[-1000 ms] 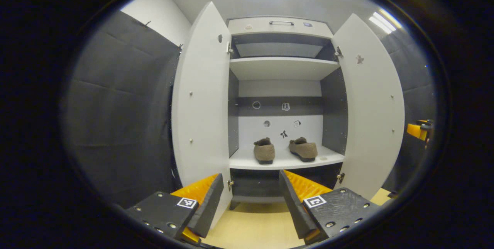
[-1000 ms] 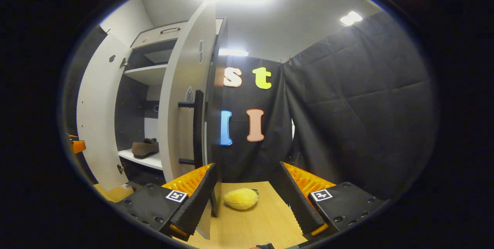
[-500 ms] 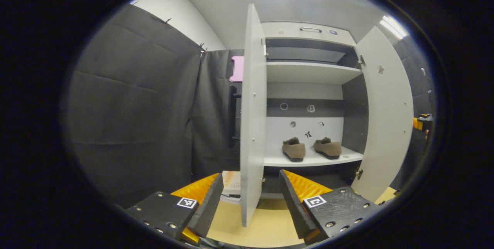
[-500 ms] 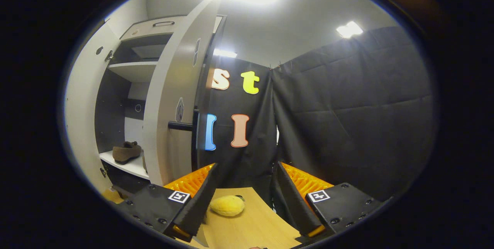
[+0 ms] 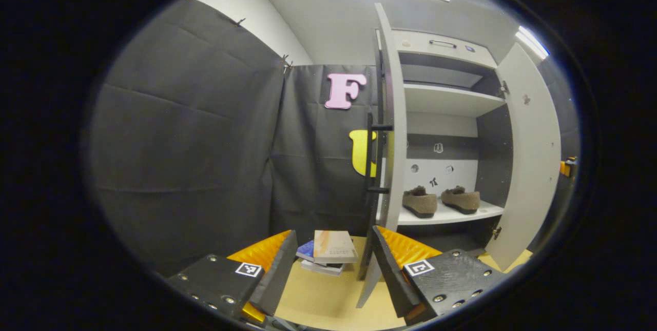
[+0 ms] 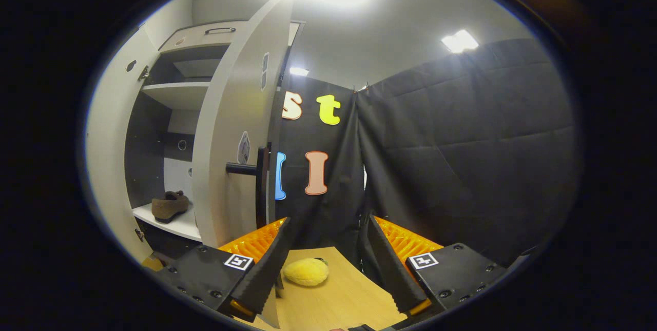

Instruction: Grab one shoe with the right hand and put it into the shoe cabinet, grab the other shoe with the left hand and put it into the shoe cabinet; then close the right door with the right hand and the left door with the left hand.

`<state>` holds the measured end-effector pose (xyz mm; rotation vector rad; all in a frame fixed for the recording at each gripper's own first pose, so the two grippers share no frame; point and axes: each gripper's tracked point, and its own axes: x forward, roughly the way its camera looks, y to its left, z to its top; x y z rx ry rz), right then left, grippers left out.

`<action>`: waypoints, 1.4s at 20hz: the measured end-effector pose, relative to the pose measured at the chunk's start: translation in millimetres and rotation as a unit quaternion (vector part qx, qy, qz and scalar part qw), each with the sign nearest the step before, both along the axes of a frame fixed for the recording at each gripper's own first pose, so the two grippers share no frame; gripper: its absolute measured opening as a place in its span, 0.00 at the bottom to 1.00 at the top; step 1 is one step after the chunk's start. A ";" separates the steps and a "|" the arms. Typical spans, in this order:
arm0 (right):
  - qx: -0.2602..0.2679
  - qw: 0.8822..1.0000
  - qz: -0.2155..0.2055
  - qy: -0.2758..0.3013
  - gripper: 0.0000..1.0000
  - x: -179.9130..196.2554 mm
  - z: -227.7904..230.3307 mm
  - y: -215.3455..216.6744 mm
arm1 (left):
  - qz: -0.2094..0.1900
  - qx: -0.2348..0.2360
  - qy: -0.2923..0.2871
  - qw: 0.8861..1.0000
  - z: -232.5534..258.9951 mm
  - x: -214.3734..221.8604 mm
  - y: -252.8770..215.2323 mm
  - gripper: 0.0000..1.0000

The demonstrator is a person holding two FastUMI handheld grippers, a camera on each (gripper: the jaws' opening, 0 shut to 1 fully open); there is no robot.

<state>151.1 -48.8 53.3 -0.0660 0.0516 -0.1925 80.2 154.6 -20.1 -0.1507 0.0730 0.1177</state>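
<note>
Two brown shoes (image 5: 420,202) (image 5: 461,199) stand side by side on the low shelf of the white shoe cabinet (image 5: 441,100). Both doors stand open. In the left gripper view the left door (image 5: 392,115) is seen nearly edge-on, its black handle (image 5: 370,156) on the outer face; my left gripper (image 5: 333,232) is open and empty just short of that door's lower edge. In the right gripper view one shoe (image 6: 169,205) shows behind the right door (image 6: 228,131) with its black handle (image 6: 259,177); my right gripper (image 6: 327,220) is open, empty, to the outer side of it.
A small stack of books (image 5: 328,251) lies on the wooden floor left of the left door. A yellow plush toy (image 6: 306,272) lies on the floor by the right door. Black cloth walls close in both sides. The other gripper (image 5: 564,167) shows past the right door.
My left gripper has swung left, from facing the cabinet's inside to the left door's outer handle side. My right gripper has shifted slightly along the right door's outer face. Shoes unmoved.
</note>
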 end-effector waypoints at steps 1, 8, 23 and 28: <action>-0.001 1.000 0.002 -0.001 0.94 -0.4 0.4 5.7 | -0.001 -0.003 0.000 1.000 -2.5 3.5 4.2 0.92; -0.003 1.000 0.014 0.001 0.93 -4.0 1.0 44.3 | -0.018 -0.016 0.005 1.000 -19.3 21.8 15.1 0.91; -0.010 0.994 0.110 0.005 0.98 25.1 -5.0 160.8 | -0.013 -0.017 0.002 1.000 -21.1 32.9 51.0 0.91; 0.001 0.990 0.140 0.004 0.97 11.8 -11.9 178.9 | -0.014 -0.008 -0.011 1.000 -1.1 51.3 58.6 0.91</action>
